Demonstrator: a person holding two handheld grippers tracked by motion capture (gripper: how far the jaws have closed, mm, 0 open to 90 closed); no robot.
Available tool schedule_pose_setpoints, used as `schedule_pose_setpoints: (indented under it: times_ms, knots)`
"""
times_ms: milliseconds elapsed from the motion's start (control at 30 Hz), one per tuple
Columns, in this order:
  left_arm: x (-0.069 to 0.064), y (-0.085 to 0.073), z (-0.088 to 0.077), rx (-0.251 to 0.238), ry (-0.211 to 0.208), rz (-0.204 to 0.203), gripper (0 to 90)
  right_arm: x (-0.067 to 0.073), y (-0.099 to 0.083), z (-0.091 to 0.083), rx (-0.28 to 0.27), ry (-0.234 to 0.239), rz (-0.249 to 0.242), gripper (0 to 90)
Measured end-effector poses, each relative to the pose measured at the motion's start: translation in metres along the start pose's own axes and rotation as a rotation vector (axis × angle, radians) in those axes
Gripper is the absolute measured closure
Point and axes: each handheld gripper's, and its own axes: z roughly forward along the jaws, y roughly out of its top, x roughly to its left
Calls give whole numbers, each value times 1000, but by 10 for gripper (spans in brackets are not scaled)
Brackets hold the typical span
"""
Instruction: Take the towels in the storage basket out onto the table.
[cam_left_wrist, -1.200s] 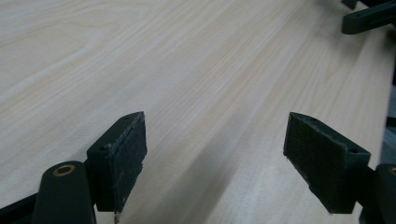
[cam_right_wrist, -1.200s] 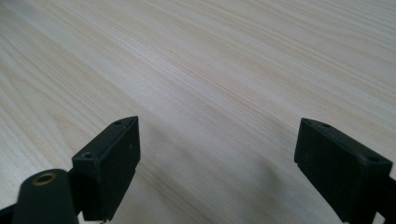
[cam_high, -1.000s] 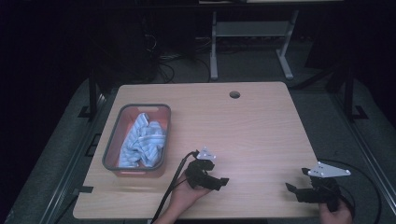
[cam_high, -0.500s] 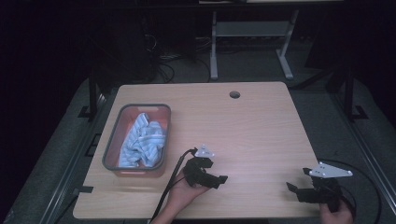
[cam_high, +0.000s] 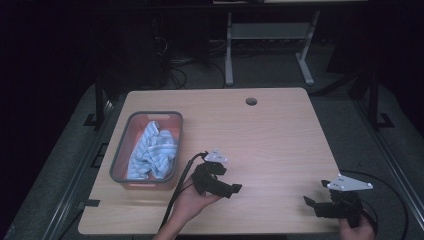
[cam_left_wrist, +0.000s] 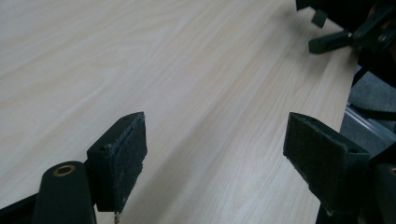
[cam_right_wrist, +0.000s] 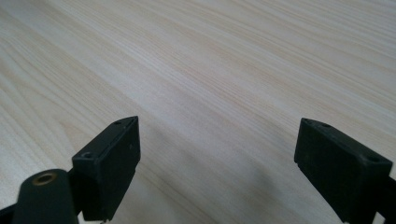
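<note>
Pale woodgrain table (cam_high: 280, 135), striped cloth (cam_high: 152, 152) in bin (cam_high: 119, 155), L tongs (cam_left_wrist: 215, 154) & R tongs (cam_right_wrist: 217, 163) spread, empty.

left forearm: cut off by the bottom edge of the high view, at 6 o'clock of the left gripper (cam_high: 234, 189).
right hand (cam_high: 356, 229): only partly in frame at 5 o'clock, wrist beyond the edge.
cloth (cam_high: 152, 153): its underside and the floor of the bin (cam_high: 120, 151) are hidden.
other gripper (cam_left_wrist: 348, 35): clipped at 1 o'clock in the left gripper view, jaw gap unreadable there.
room behind table (cam_high: 270, 125): too dark to tell.
</note>
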Motion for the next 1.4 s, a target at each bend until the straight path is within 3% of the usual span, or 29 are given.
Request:
schedule_pose_setpoints:
  times_ms: [200, 300, 733, 967, 1200, 1400]
  knots:
    - [8, 10, -12, 41, -15, 22, 216, 1, 1, 0, 0, -3, -2, 137]
    - [13, 14, -17, 26, -25, 15, 216, 1, 1, 0, -3, 1, -4, 137]
    - [29, 31, -37, 59, 8, 27, 221, 3, 1, 1, -10, 3, -3, 137]
    - [48, 41, -60, 51, 6, 1, 232, 4, 2, 1, -8, 8, -4, 137]
    - [64, 43, -86, 38, 40, -24, 234, 4, 2, 2, -4, 12, -7, 137]
    - [79, 41, -103, 34, 27, -55, 224, 5, 3, 3, -3, 12, -18, 137]
